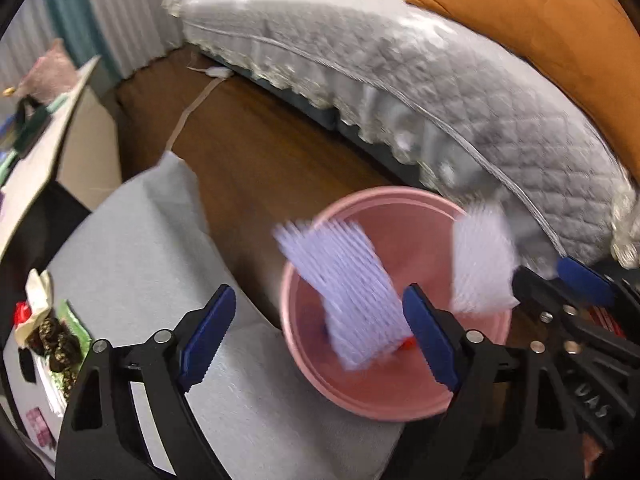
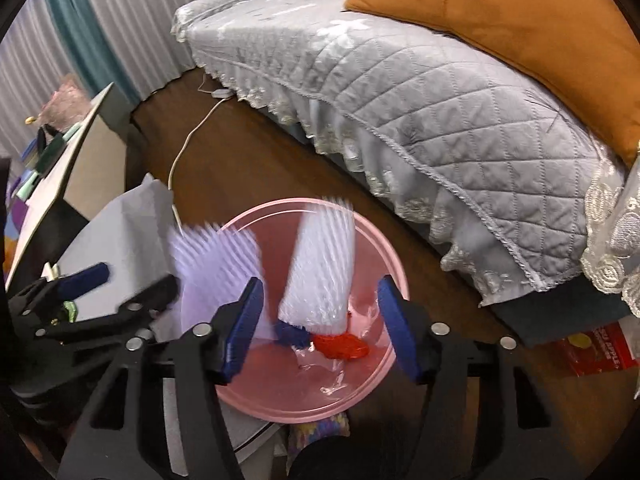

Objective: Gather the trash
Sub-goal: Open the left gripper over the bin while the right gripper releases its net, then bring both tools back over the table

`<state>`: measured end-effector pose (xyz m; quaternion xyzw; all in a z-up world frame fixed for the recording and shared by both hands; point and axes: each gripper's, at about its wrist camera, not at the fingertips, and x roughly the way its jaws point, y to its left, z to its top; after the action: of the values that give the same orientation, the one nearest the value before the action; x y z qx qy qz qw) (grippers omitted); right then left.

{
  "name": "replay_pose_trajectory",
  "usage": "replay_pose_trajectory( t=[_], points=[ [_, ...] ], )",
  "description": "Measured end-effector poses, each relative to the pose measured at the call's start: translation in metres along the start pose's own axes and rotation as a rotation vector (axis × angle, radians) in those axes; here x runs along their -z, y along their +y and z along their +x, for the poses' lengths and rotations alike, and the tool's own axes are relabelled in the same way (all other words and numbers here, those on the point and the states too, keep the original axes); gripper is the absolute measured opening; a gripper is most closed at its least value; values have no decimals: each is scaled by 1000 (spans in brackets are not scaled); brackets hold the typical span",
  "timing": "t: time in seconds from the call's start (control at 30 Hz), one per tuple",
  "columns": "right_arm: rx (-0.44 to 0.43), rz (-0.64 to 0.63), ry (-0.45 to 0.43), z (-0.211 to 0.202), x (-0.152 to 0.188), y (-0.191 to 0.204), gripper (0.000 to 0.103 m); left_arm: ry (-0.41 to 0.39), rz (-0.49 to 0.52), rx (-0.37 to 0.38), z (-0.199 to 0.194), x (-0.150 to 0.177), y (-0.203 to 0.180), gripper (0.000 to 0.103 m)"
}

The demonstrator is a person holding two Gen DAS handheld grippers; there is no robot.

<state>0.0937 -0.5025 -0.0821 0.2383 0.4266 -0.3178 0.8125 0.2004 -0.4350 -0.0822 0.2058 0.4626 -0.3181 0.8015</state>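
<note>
Pink plastic bin (image 2: 372, 384) sits on the brown wood floor (image 1: 256, 152) between the grey-draped table (image 1: 132, 248) and the sofa (image 2: 440, 92); both tongs hang over it. Two white pleated pieces are over the bin's mouth, both motion-smeared, so I can't tell what they are or whether they're touching anything: one (image 1: 344, 292) near the left gripper (image 1: 320, 336), the other (image 1: 482, 258) by the right gripper (image 2: 320, 328). Left gripper's jaws are spread wide with nothing between the pads. Right gripper likewise parted, no grip. Bin bottom is partly hidden by the white pieces; visible there are one red scrap (image 2: 340, 346), one blue scrap (image 2: 292, 334) and some clear film (image 2: 336, 376). Trash still on the table: one cluster (image 1: 52, 336) of wrappers at the left frame edge, cut off and too distorted to count. One red packet (image 2: 596, 350) lies on the floor by the sofa base, partly cropped. Two orange cushions (image 2: 520, 28) on the sofa, one mostly out of frame. One white cable (image 2: 188, 144) runs across the floor.
</note>
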Motion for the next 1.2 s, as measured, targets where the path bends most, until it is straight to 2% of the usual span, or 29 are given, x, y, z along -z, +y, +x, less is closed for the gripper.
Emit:
replay_pose_trajectory(
  t=[0.07, 0.23, 0.33, 0.47, 0.53, 0.67, 0.83, 1.0, 1.2],
  points=[
    [3, -4, 3, 1, 0, 1, 68, 21, -9, -4, 3, 1, 5, 83],
    [-3, -14, -22, -5, -1, 6, 73, 16, -34, -41, -3, 6, 19, 83],
    [-21, -29, -64, -16, -2, 12, 76, 7, -66, -52, -13, 7, 30, 83],
    [-62, -44, -171, -42, 1, 22, 82, -30, -123, -79, -44, 17, 54, 83],
    [-91, -48, -194, -57, 6, 29, 83, -49, -147, -94, -63, 27, 68, 83],
    [-179, -66, -200, -92, 25, 52, 85, -104, -196, -136, -112, 57, 101, 83],
    [-300, -181, -238, -146, 62, 99, 89, -167, -230, -221, -171, 101, 131, 85],
    [-419, -307, -222, -186, 113, 144, 90, -234, -246, -328, -225, 159, 152, 87],
    [-501, -475, -198, -222, 179, 183, 91, -253, -303, -409, -266, 229, 167, 90]
  ],
)
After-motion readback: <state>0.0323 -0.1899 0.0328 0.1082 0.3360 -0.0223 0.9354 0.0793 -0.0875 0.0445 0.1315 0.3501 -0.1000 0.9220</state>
